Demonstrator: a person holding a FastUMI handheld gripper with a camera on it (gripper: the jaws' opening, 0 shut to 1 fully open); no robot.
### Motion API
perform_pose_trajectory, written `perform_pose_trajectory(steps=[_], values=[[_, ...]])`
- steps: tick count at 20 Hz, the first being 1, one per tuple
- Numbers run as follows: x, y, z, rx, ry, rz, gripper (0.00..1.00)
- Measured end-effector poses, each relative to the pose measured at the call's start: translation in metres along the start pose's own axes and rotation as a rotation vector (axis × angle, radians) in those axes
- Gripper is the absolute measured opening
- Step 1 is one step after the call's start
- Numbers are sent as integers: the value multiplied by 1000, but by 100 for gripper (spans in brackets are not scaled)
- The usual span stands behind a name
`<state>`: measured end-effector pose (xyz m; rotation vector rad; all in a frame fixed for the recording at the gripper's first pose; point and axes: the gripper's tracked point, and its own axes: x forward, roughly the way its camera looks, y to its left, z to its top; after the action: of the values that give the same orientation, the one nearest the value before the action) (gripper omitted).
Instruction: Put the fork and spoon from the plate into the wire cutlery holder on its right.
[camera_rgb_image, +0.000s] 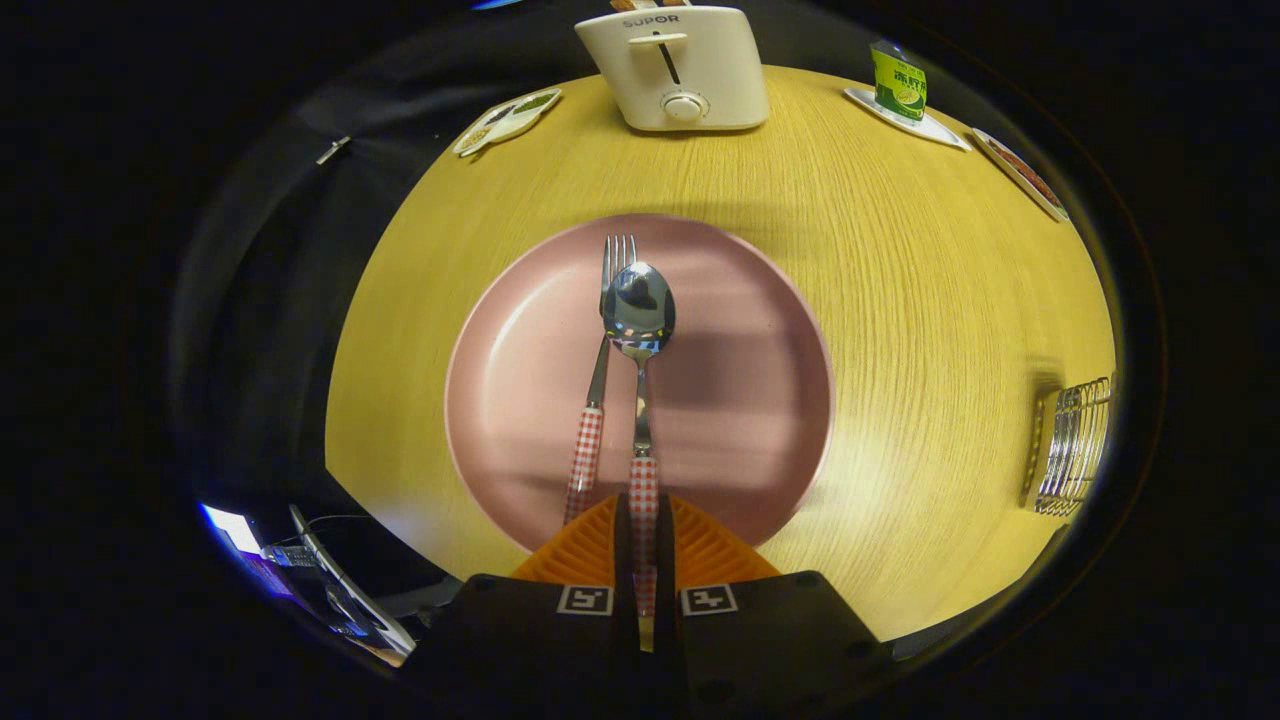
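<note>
Gripper view, left to right: a small white dish (507, 120) sits at ten o'clock on the round wooden table (900, 300). On the pink plate (740, 400) at centre, the fork (598, 380) lies just left of the spoon (640, 330), both pointing to twelve. The gripper (643, 545) has its orange fingers (585, 545) pressed on either side of the spoon's checked handle, gripping it. A white toaster (683, 68) stands at twelve, a green carton (898, 82) at one. The wire cutlery holder (1072, 445) stands at three, well apart from the plate.
</note>
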<state>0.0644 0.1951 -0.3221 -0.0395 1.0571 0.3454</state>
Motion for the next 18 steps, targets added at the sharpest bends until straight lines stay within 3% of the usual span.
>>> perform_pose_trajectory(steps=[5, 13, 18], values=[[-55, -15, 4, -61, -45, 32, 10], [-172, -102, -7, -169, -96, -47, 10], [-221, -155, -20, -243, -15, -75, 10]])
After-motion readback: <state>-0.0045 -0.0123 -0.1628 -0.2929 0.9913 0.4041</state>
